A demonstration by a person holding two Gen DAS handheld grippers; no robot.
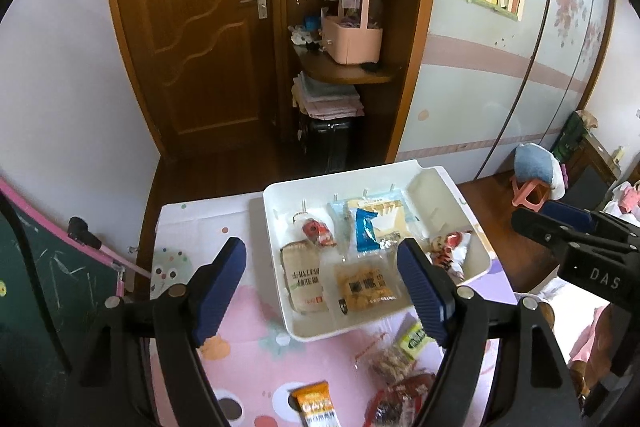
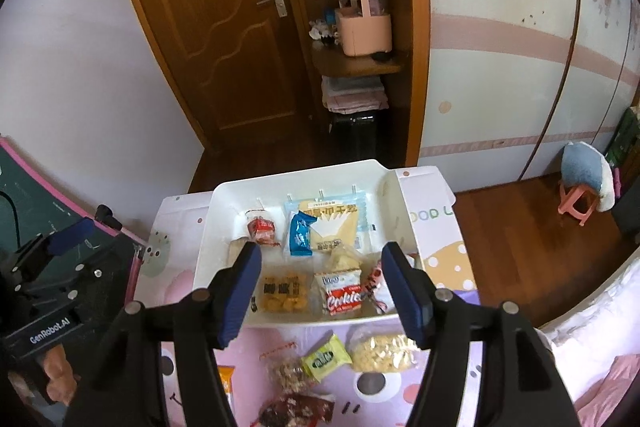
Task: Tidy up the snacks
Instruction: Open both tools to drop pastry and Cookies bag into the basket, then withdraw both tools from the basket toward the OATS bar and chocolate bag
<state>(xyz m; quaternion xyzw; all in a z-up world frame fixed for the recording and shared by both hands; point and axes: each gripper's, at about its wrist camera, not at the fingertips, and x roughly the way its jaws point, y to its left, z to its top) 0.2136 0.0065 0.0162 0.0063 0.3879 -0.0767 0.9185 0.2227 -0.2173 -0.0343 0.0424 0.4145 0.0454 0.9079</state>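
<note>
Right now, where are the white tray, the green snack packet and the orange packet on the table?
white tray (image 2: 208,223), right wrist view, its left wall.
green snack packet (image 2: 326,359), right wrist view, middle of the wrapper.
orange packet (image 1: 316,403), left wrist view, middle of its front.

I see a tabletop (image 2: 188,291) under a pink cartoon cloth. On it: a white tray (image 2: 208,239) of snacks, and nearer me a green packet (image 2: 326,359), an orange packet (image 1: 316,403) and a dark red one (image 2: 296,411).
</note>
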